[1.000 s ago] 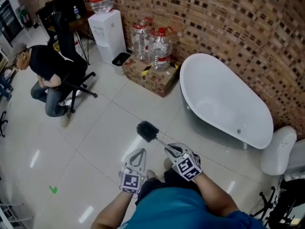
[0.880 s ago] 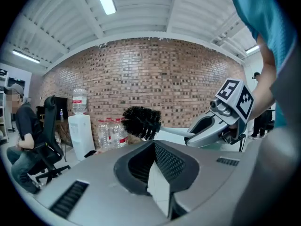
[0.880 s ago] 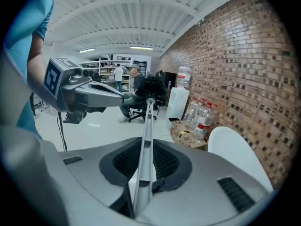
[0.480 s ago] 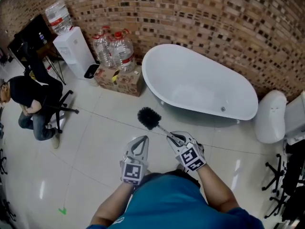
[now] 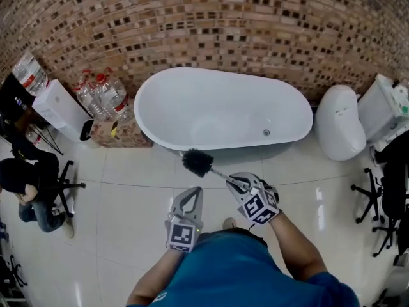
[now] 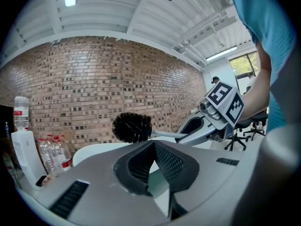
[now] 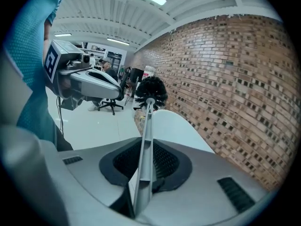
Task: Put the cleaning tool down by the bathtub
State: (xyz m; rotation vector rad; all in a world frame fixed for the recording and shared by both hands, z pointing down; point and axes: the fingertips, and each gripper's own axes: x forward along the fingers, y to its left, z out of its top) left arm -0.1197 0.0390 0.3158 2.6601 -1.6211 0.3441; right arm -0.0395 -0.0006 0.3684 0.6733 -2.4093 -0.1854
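Brick wall (image 5: 223, 24) swings square-on, bathtub (image 5: 192, 101) now dead ahead, so set-down's close; right gripper (image 5: 235, 184) clamps the brush (image 5: 197, 162) just before the bathtub, left gripper (image 5: 195, 194) pinched together, empty.

Left forearm (image 5: 154, 279) and right forearm (image 5: 293, 245) reach forward side by side; left gripper (image 5: 196, 192), fingers (image 6: 168, 162) pressed together on nothing, sits beside right gripper (image 5: 232, 183), its fingers clamped on the cleaning tool (image 5: 197, 162) handle.

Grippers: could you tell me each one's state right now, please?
Left gripper: shut, empty.
Right gripper: shut on the brush.
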